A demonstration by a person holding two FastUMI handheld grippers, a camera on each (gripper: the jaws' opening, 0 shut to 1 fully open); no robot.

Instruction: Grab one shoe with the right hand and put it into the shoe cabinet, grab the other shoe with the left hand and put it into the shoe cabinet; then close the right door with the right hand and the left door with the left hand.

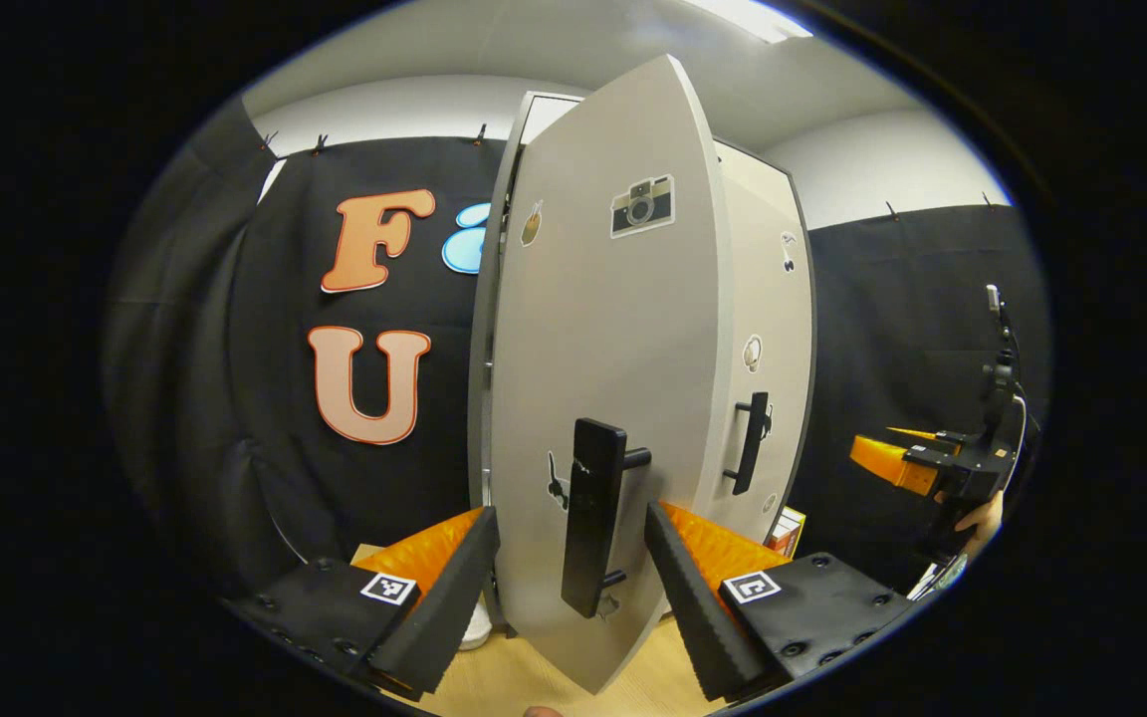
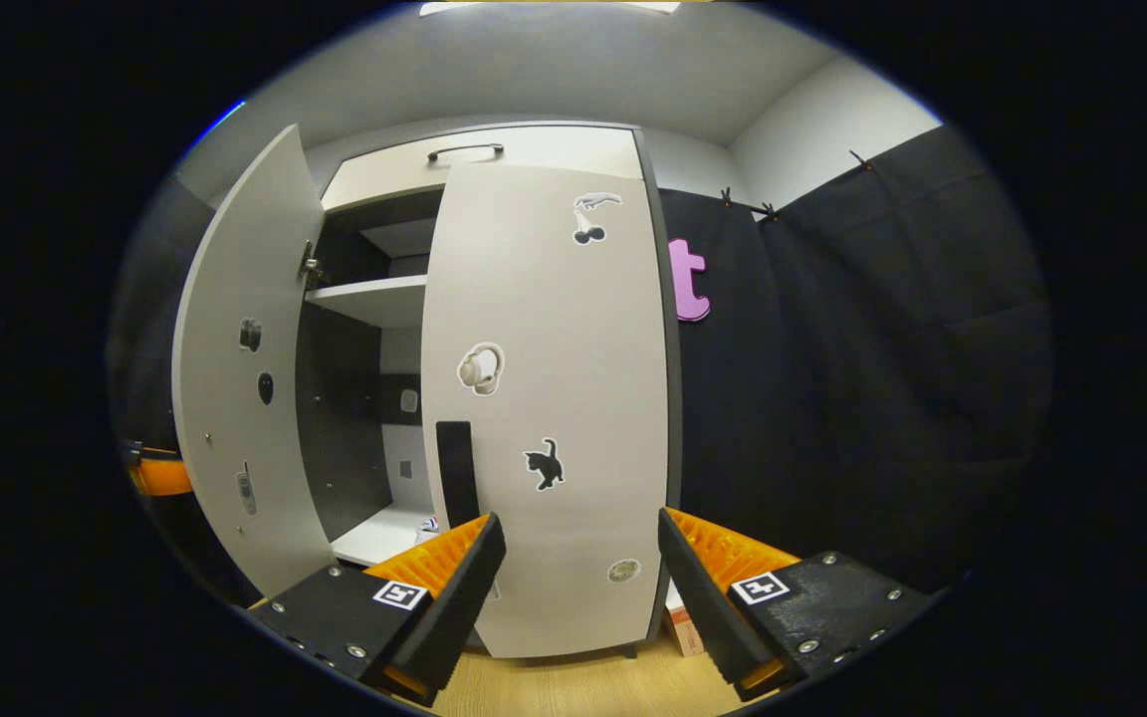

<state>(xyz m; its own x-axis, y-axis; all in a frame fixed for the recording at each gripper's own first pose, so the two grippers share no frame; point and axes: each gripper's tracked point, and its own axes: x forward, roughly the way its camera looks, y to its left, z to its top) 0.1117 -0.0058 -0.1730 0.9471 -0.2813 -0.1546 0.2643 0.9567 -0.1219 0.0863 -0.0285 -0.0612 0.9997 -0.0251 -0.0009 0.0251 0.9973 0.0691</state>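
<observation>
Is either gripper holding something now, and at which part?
Nothing is held. The left gripper is open around the left grey door's black bar handle without pressing it; the right gripper is open.

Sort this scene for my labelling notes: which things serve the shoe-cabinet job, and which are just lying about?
Job:
left door, half open
its handle
right door, closed
left hand-held gripper, open
right hand-held gripper, open

Lying about:
small box beside the cabinet
door stickers

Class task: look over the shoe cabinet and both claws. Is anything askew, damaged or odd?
Nothing is damaged or spilled. The tall pale grey shoe cabinet has its right door closed, while the left door stands ajar; the open left claw straddles its black bar handle.
</observation>
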